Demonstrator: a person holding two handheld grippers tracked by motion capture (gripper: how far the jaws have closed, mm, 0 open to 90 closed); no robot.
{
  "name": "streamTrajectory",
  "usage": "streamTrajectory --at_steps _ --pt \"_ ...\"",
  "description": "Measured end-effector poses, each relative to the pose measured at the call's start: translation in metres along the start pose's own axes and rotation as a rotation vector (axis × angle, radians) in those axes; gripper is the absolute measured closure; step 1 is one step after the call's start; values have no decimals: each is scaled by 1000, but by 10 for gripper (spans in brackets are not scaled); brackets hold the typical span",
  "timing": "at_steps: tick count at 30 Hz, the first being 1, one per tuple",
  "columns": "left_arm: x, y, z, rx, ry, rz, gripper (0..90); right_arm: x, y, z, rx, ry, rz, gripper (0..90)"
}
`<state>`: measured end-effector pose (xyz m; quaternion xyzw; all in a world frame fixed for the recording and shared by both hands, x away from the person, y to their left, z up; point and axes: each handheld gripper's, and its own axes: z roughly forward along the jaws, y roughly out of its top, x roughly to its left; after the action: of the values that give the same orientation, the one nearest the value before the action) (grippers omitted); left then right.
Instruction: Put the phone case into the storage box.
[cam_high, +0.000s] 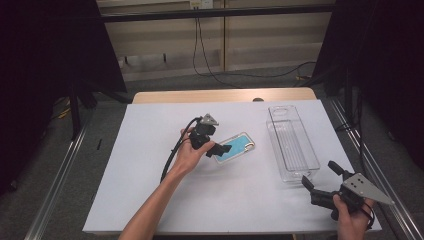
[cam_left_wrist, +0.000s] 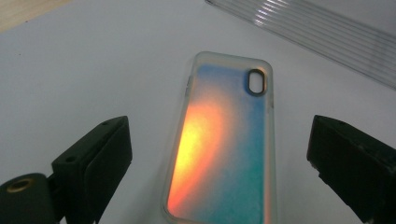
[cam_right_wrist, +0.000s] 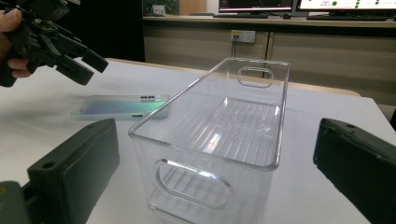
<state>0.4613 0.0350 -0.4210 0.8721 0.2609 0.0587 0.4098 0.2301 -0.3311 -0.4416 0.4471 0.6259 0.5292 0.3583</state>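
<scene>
A phone case (cam_high: 235, 147) with a teal and orange sheen lies flat on the white table (cam_high: 150, 180), camera cut-out at its far end (cam_left_wrist: 257, 81). My left gripper (cam_high: 220, 150) hovers open just above its near end, one jaw on each side of the phone case (cam_left_wrist: 219, 149), not touching it. A long clear plastic bin (cam_high: 292, 142) stands empty to the right. My right gripper (cam_high: 319, 175) is open near the table's front right corner, aimed at the bin's near end (cam_right_wrist: 210, 154). The left gripper (cam_right_wrist: 70, 58) and the phone case (cam_right_wrist: 121, 107) show beyond the bin's left side.
The white table top has bare room at the front and left. A black cable (cam_high: 172, 150) trails from the left gripper. A wooden edge (cam_high: 225, 95) runs along the far side. Dark curtains and floor rails (cam_high: 60, 170) flank the table.
</scene>
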Motion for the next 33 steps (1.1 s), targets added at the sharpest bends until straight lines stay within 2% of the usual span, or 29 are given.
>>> streamTrajectory --at_steps 2,3,4,6,8,11,14,16,18,22,23,24,25,27,30,33 --pt "2 1 5 8 1 -3 68 0 0 0 -1 -1 2 0" --pt "3 2 8 32 -13 2 67 0 0 0 0 -1 0 0" --pt "3 3 11 70 -3 24 67 0 0 0 0 -2 2 0" --pt "2 6 16 103 15 26 66 0 0 0 0 -1 1 0" --pt "2 8 20 118 9 22 67 0 0 0 -1 -2 2 0" --pt "3 13 26 154 -45 32 68 0 0 0 0 -2 0 0" --pt "0 15 30 156 -22 48 68 0 0 -1 -1 -2 4 0" --pt "-3 15 35 169 -30 54 68 0 0 -1 -1 -2 5 0" --pt "-4 15 39 205 -28 83 68 -1 0 -1 -3 -2 3 0" --pt "-8 16 44 222 -49 113 70 -1 0 -1 -2 -3 5 0" --pt "-9 16 45 232 -54 105 70 0 0 -1 -1 -3 4 0" --pt "-9 17 46 244 -60 117 70 0 0 0 -1 -3 4 0" --pt "-10 17 48 240 -54 105 71 0 0 0 -1 -2 4 0" --pt "-10 17 49 251 -51 121 76 0 0 0 -2 -2 4 0" --pt "-8 16 52 255 -62 105 75 0 0 -1 -1 -2 5 0" --pt "-7 15 55 271 -60 110 75 -1 0 -1 -1 -2 5 0"
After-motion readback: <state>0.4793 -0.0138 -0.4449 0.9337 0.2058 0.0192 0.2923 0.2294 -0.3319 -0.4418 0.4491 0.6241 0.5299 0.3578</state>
